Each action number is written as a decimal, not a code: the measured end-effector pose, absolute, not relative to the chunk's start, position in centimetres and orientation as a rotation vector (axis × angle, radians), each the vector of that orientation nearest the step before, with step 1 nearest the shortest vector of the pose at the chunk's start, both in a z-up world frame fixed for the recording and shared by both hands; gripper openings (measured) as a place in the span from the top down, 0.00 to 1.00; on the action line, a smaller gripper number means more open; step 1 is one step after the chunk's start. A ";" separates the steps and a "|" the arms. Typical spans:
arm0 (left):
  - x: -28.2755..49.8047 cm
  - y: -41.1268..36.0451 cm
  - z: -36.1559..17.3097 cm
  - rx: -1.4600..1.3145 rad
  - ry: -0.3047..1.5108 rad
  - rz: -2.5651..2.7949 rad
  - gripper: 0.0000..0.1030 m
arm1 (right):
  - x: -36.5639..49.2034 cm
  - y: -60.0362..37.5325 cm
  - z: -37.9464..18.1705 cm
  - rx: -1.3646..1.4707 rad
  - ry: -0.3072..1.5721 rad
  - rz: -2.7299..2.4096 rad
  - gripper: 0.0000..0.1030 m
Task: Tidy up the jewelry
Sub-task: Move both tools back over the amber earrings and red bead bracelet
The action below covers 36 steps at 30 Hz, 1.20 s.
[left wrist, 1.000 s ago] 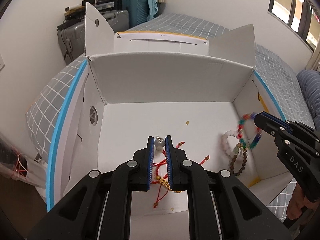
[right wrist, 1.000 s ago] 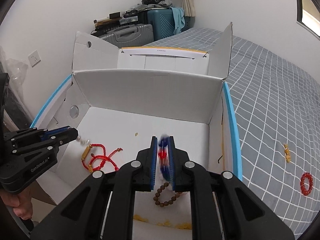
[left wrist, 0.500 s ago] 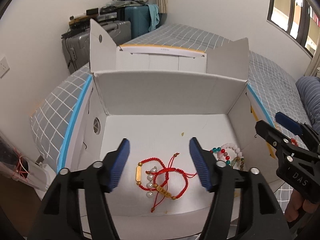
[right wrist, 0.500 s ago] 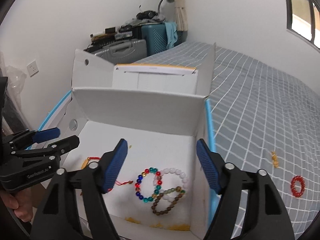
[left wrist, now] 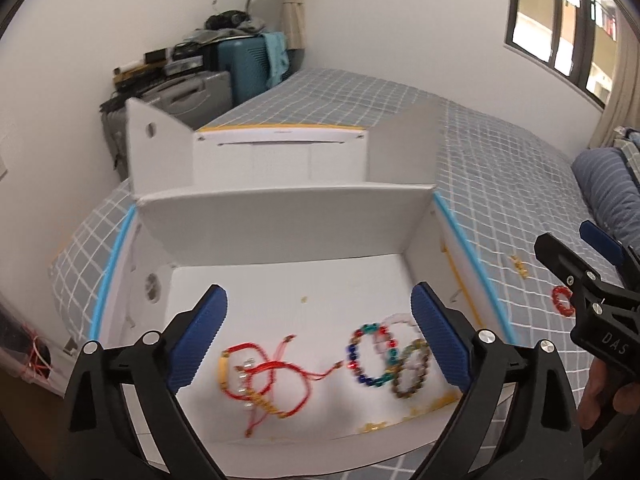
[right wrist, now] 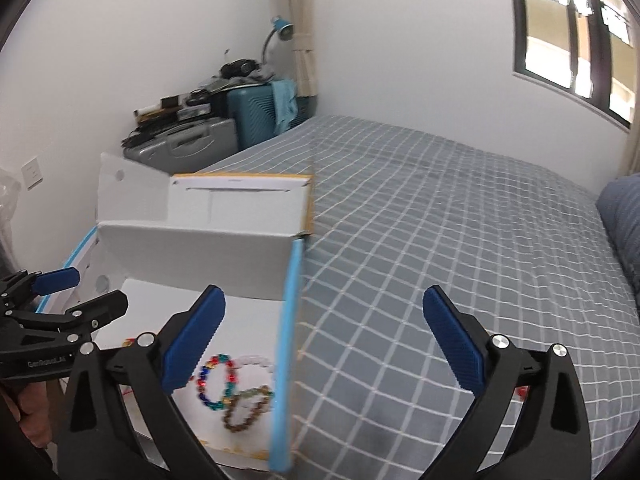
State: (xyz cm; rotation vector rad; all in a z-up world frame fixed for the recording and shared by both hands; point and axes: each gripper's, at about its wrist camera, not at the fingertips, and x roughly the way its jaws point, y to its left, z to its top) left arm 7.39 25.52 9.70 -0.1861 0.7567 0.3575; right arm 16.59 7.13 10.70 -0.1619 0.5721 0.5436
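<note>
An open white cardboard box (left wrist: 288, 224) sits on the bed. Inside lie red cord bracelets with gold and pearl beads (left wrist: 264, 376) on the left and a multicolour bead bracelet (left wrist: 370, 354), a pale pink one and a brown wooden one (left wrist: 412, 372) on the right; the bead bracelets also show in the right wrist view (right wrist: 218, 378). My left gripper (left wrist: 320, 340) is open and empty above the box. My right gripper (right wrist: 324, 344) is open and empty over the box's right wall (right wrist: 286, 344). A red bracelet (left wrist: 562, 300) and a small gold piece (left wrist: 519, 267) lie on the bedspread.
The bed has a grey checked cover (right wrist: 440, 240). Suitcases (left wrist: 236, 76) with clutter stand in the far corner. A blue striped pillow (left wrist: 604, 184) lies at the right. A window (right wrist: 572, 28) is on the right wall.
Both grippers opened and let go of their bracelets into the box, then pulled back and up. The right gripper has swung to the right, over the bedspread.
</note>
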 end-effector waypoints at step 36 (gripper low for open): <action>27.9 0.5 0.7 -0.051 0.817 -0.002 0.06 | 25.3 -19.0 -1.1 -0.054 0.740 0.091 0.07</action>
